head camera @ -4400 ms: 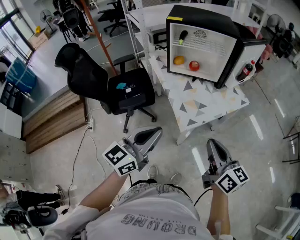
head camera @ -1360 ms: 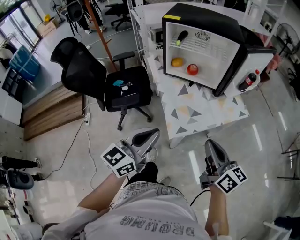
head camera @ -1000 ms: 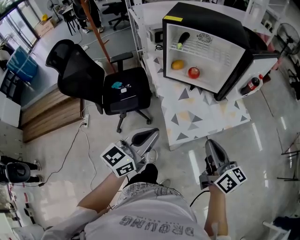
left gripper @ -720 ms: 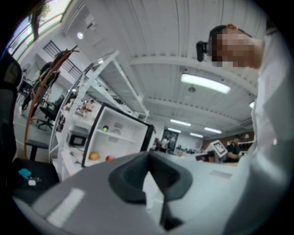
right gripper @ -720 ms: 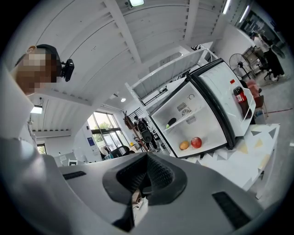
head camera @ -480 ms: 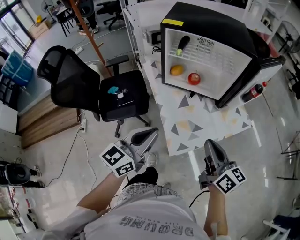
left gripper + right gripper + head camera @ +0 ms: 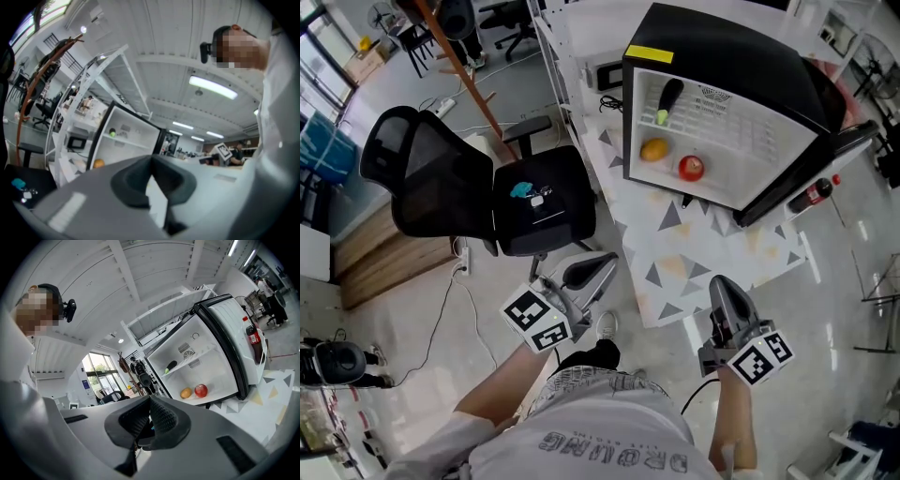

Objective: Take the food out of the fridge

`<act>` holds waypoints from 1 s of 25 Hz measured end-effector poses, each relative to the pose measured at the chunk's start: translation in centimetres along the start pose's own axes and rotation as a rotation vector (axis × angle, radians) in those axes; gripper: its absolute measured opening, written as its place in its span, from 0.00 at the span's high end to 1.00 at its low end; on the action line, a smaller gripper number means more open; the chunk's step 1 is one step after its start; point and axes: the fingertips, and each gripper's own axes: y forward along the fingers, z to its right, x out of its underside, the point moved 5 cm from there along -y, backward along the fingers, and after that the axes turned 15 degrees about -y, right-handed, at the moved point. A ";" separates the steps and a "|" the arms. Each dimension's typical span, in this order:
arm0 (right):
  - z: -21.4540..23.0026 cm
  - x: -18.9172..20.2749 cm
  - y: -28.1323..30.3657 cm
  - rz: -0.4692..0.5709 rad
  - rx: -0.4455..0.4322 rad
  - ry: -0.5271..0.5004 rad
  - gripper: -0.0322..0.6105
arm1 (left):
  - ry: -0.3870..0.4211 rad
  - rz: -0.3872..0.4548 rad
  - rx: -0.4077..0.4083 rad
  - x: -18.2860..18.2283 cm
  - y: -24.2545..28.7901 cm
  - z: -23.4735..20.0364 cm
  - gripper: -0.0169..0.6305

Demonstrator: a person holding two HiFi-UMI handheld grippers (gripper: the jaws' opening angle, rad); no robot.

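Note:
A black mini fridge (image 7: 741, 56) stands open on a low table with a triangle-patterned cloth (image 7: 722, 262). Inside, a dark eggplant (image 7: 668, 98) lies on the upper shelf. An orange fruit (image 7: 653, 149) and a red apple (image 7: 691, 168) sit on the fridge floor. My left gripper (image 7: 605, 265) is shut and empty, well short of the table. My right gripper (image 7: 722, 287) is also shut with nothing in it, near the table's front edge. The right gripper view shows the eggplant (image 7: 171, 365), orange fruit (image 7: 186, 393) and apple (image 7: 201, 390) ahead. In the left gripper view the fridge (image 7: 126, 140) is ahead on the left.
A cola bottle (image 7: 814, 194) stands in the open fridge door at the right. A black office chair (image 7: 469, 187) with small items on its seat stands left of the table. White shelving (image 7: 558, 56) rises behind it. A cable (image 7: 450, 300) trails on the floor.
The person has walked closer to the fridge, which now sits lower and larger in the head view. Both grippers keep their pose and stay shut.

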 end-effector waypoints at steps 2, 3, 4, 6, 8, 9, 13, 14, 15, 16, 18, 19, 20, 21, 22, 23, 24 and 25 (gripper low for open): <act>-0.1 -0.3 1.0 0.000 0.007 -0.005 0.95 | -0.002 -0.002 0.007 -0.6 0.3 -0.9 0.96; -0.1 -0.4 1.5 0.001 0.011 -0.007 0.95 | -0.003 -0.003 0.010 -1.0 0.4 -1.4 0.96; -0.1 -0.5 2.1 0.002 0.015 -0.010 0.95 | -0.004 -0.005 0.014 -1.2 0.5 -1.9 0.96; -0.1 -0.7 3.1 0.003 0.023 -0.013 0.95 | -0.007 -0.008 0.020 -1.8 0.7 -2.9 0.96; -0.2 -0.9 4.0 0.003 0.028 -0.016 0.95 | -0.009 -0.014 0.024 -2.2 0.8 -3.8 0.96; -0.3 -1.0 4.5 0.004 0.030 -0.017 0.95 | -0.009 -0.017 0.025 -2.5 0.8 -4.3 0.96; -0.3 -1.3 6.1 0.012 0.042 -0.013 0.95 | -0.008 -0.028 0.036 -3.5 1.2 -5.7 0.96; -0.4 -1.3 6.4 0.014 0.045 -0.011 0.95 | -0.008 -0.032 0.039 -3.7 1.3 -6.0 0.96; -0.4 -1.3 6.7 0.017 0.046 -0.008 0.95 | -0.007 -0.035 0.041 -3.8 1.4 -6.2 0.96; -0.4 -1.3 7.0 0.018 0.047 -0.006 0.95 | -0.006 -0.036 0.043 -4.0 1.4 -6.5 0.96; -0.3 -1.4 7.5 0.019 0.048 -0.007 0.95 | -0.005 -0.038 0.044 -4.2 1.7 -6.9 0.96; -0.2 -1.5 7.6 0.019 0.048 -0.008 0.95 | -0.004 -0.039 0.044 -4.3 1.8 -7.1 0.96; 0.0 -1.5 7.8 0.020 0.049 -0.008 0.95 | -0.003 -0.040 0.044 -4.4 2.0 -7.3 0.96; 0.1 -1.6 7.9 0.021 0.050 -0.007 0.95 | -0.003 -0.041 0.044 -4.4 2.2 -7.4 0.96; 0.2 -1.6 8.0 0.024 0.050 -0.007 0.95 | -0.003 -0.043 0.044 -4.5 2.4 -7.5 0.96; 0.4 -1.8 8.1 0.027 0.050 -0.008 0.95 | -0.003 -0.045 0.043 -4.5 2.6 -7.6 0.96; 0.6 -1.9 8.2 0.030 0.049 -0.010 0.95 | -0.002 -0.048 0.042 -4.5 2.8 -7.7 0.96; 0.7 -2.0 8.4 0.033 0.047 -0.013 0.95 | 0.000 -0.050 0.041 -4.5 3.0 -7.7 0.96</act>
